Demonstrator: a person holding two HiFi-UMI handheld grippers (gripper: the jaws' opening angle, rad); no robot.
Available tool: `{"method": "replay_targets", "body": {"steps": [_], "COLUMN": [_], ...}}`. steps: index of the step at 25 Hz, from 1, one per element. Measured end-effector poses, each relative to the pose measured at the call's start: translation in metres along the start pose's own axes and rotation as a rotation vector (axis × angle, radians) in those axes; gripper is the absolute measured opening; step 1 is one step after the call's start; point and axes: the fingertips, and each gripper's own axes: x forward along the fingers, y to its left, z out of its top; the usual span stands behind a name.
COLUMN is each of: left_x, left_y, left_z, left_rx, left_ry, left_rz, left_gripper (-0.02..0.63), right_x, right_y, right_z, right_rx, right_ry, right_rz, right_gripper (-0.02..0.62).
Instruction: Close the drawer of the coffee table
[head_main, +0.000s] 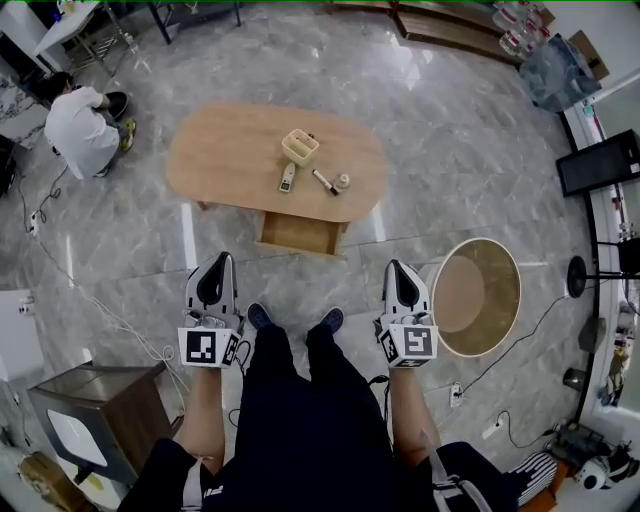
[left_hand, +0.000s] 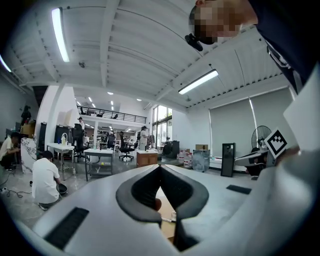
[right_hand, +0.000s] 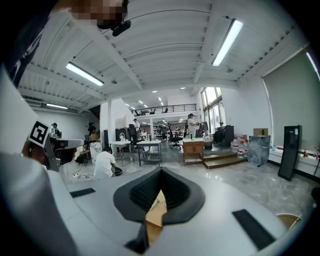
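An oval wooden coffee table (head_main: 230, 150) stands on the marble floor ahead of me. Its drawer (head_main: 298, 232) is pulled out toward me on the near side. My left gripper (head_main: 222, 260) and right gripper (head_main: 394, 266) hover above my feet, short of the drawer, both pointing at the table. Each has its jaws closed tip to tip with nothing between them. A strip of the table's wood (left_hand: 165, 210) shows through the gap below the tips in the left gripper view, and likewise in the right gripper view (right_hand: 154, 220).
On the tabletop lie a small basket (head_main: 300, 146), a remote (head_main: 287, 178), a marker (head_main: 325, 182) and a small round item (head_main: 343, 181). A round side table (head_main: 478, 296) stands to the right. A person (head_main: 80, 130) crouches far left. A cabinet (head_main: 95, 420) sits near left.
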Motion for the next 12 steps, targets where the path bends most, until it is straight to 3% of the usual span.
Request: {"method": "replay_targets", "body": {"steps": [4,12], "left_x": [0.01,0.031], "left_y": [0.016,0.039], "left_z": [-0.034,-0.133], "left_rx": [0.0,-0.022], "left_ry": [0.005,0.022], "left_rz": [-0.012,-0.007], "left_gripper": [0.026,0.025], "right_x": [0.015,0.047], "right_y": [0.002,-0.001], "right_z": [-0.017,-0.112], "right_rx": [-0.028,-0.025], "right_ry": [-0.029,-0.018], "right_rz": [-0.009,-0.037], "right_gripper": [0.025,0.025]}}
